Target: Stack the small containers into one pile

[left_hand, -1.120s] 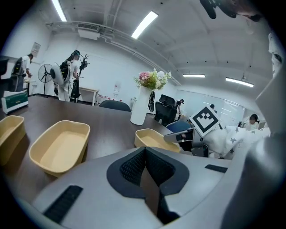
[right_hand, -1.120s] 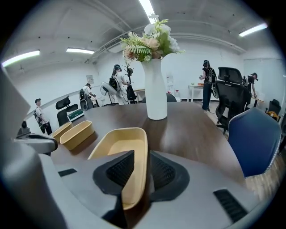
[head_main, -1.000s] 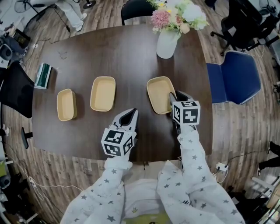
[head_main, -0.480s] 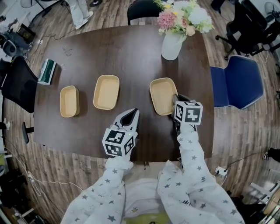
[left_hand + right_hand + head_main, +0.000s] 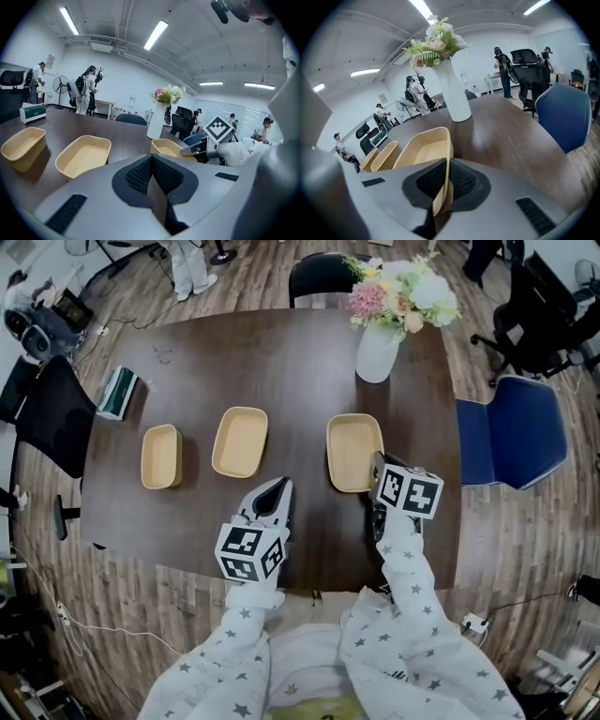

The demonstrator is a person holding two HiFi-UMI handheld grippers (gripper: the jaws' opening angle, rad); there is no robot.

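Nearest the person, the left tongs (image 5: pixel 277 489) hung over the near part of the worktop (image 5: pixel 281 362) with the jaws brought together. The left gripper view showed nothing between the pads and nothing touched.

Just beyond and to the right, the right tongs (image 5: pixel 378 465) had just been closing, and their jaws stood narrow. The right gripper view showed a thin tan wall pinched between the pads. This was the rim of the right container (image 5: pixel 354 452), taken at its near right corner. The container appeared to rest on the worktop, its long axis running away from the person and its body extending ahead and left of the tongs.

The middle container (image 5: pixel 240 441) lay to the left of the held one, apart from it, on a roughly parallel long axis turned slightly. It sat ahead of the left tongs, which were the nearer to it. The left container (image 5: pixel 160 456) lay further left again, apart from the middle one.

Judgement: no container was yet stacked. The coming move turns on carrying the held container leftward and matching its long axis to the one it goes into
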